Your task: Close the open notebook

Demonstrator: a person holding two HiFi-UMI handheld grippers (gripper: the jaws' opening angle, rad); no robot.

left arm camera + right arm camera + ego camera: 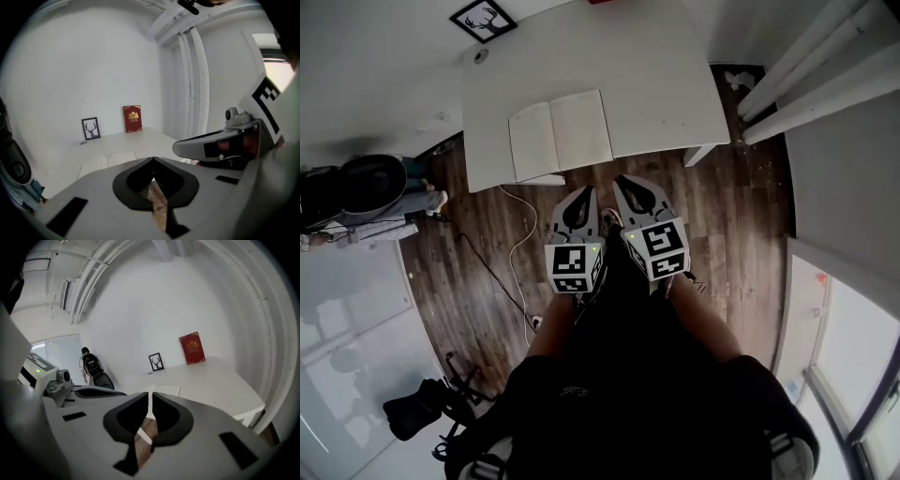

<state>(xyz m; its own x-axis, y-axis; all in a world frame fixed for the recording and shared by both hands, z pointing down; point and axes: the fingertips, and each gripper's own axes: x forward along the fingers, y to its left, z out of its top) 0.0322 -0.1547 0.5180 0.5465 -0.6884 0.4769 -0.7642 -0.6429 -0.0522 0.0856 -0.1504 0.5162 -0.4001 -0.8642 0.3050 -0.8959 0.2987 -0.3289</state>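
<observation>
The left gripper (pixel 585 192) has its 2 jaws drawn together, tips meeting, with nothing between them; only a sliver of wooden floor (pixel 741 206) shows through the slit behind the tips. The right gripper (pixel 622 181) is likewise closed and empty, its tips almost touching. The 2 grippers sit side by side, just beside each other, over the floor in front of the near edge of the white table (pixel 656 84), and neither touches anything on it. Both point toward the table.

The open notebook (pixel 560 134) lies flat on the tabletop near its near-left corner, with 2 blank pages facing up and its lower edge reaching the tabletop's near edge. It sits just ahead of the left gripper.

At the far-left corner a framed deer picture (pixel 483 19) leans against the wall. Along the far edge, to its right, a red book (pixel 132 118) stands upright. A white cable (pixel 517 246) trails across the floor left of the grippers.
</observation>
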